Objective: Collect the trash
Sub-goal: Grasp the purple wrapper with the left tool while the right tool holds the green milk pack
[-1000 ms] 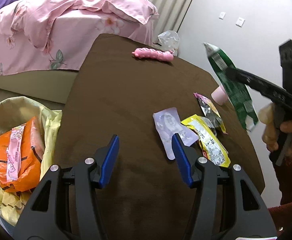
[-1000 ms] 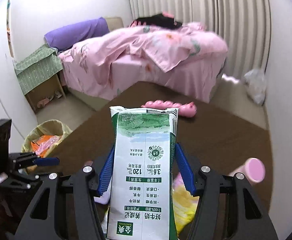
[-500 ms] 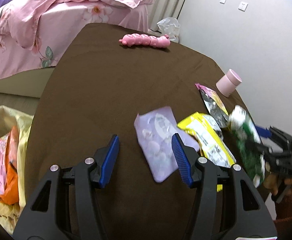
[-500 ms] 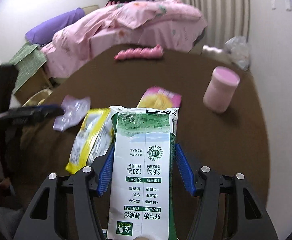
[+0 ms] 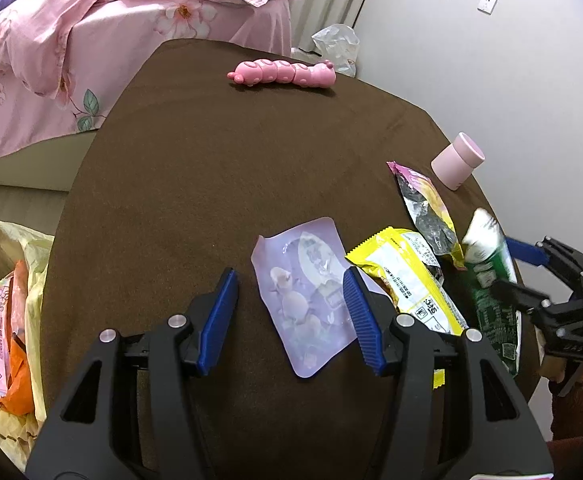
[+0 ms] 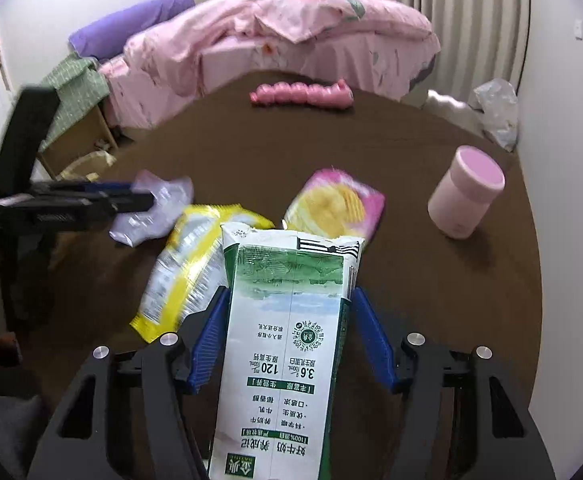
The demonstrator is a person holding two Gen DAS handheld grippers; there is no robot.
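My left gripper [image 5: 290, 303] is open, low over the brown table [image 5: 211, 160], its jaws on either side of a lilac plastic wrapper [image 5: 305, 292]. Right of that lie a yellow snack bag [image 5: 407, 276] and a pink-and-yellow chip bag [image 5: 427, 208]. My right gripper [image 6: 291, 332] is shut on a green-and-white milk carton [image 6: 287, 352] and holds it over the table's near right edge; it also shows in the left wrist view [image 5: 491, 292]. The wrapper [image 6: 151, 208], yellow bag [image 6: 187, 264] and chip bag [image 6: 335, 204] lie ahead of it.
A yellow trash bag [image 5: 7, 304] with orange packaging inside stands on the floor left of the table. A pink cup [image 5: 457, 162] and a pink caterpillar toy [image 5: 283, 73] sit on the table. A pink bed [image 5: 91, 40] lies beyond.
My right gripper has come down from high above the table to its near right edge, still holding the carton. My left gripper has moved forward and right until its jaws straddle the lilac wrapper.
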